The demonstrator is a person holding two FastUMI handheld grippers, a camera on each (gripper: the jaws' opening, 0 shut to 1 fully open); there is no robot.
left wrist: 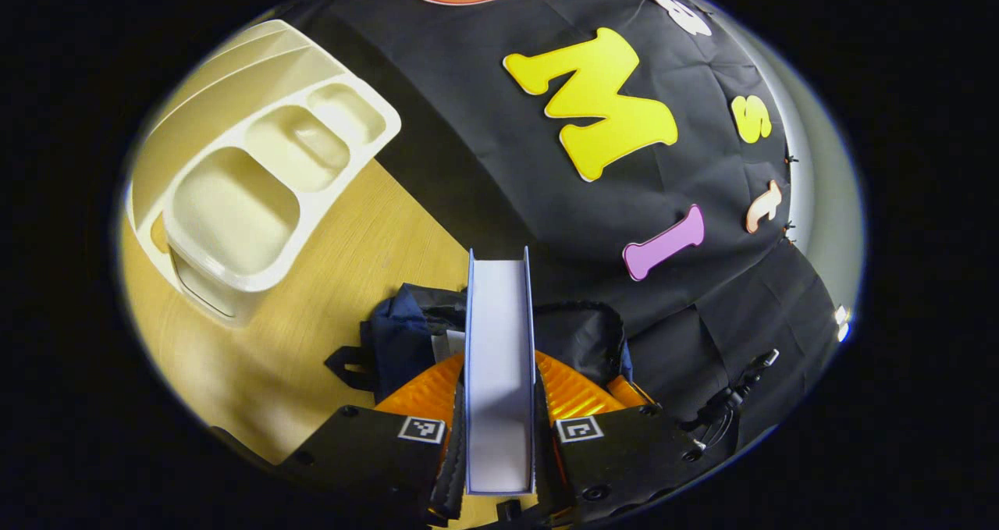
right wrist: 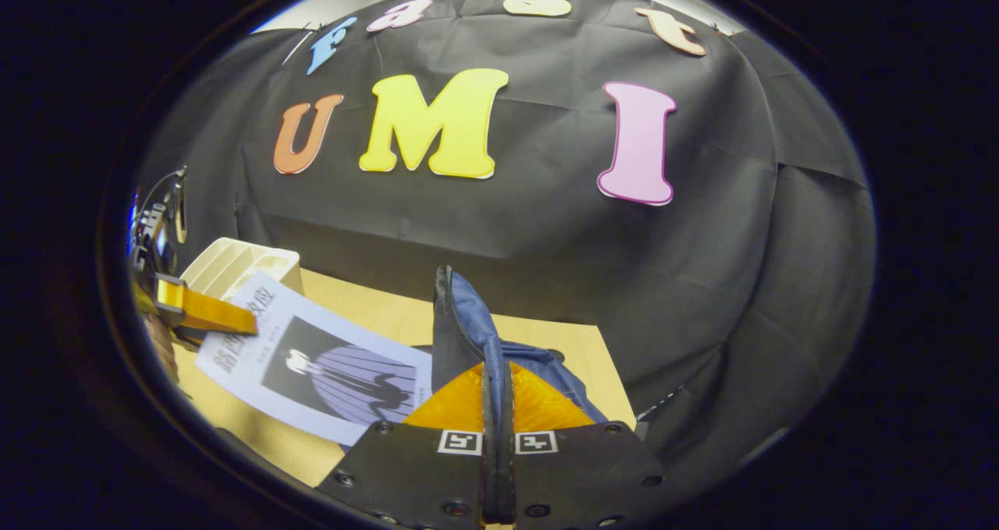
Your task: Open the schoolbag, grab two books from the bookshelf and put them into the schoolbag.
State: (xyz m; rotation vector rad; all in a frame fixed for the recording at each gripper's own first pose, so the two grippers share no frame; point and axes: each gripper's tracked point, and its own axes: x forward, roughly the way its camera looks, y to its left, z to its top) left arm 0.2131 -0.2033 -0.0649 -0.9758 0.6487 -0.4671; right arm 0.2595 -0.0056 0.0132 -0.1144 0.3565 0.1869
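Note:
In the left gripper view, my left gripper (left wrist: 499, 393) is shut on a book (left wrist: 499, 319) held edge-on, its white page block facing me. It hangs above the dark navy schoolbag (left wrist: 406, 331) on the wooden table. In the right gripper view, my right gripper (right wrist: 497, 393) is shut on the schoolbag's blue, black-trimmed opening edge (right wrist: 462, 319) and holds it upright. To its left, the left gripper's orange fingers (right wrist: 207, 311) clamp the same book (right wrist: 320, 370), whose pale cover with a dark figure tilts toward the bag.
A cream slotted bookshelf (left wrist: 257, 171) stands at the table's left and shows again behind the book as the bookshelf (right wrist: 234, 265). Bare wooden table (left wrist: 343, 257) lies between it and the bag. The black cloth wall closes the back and right.

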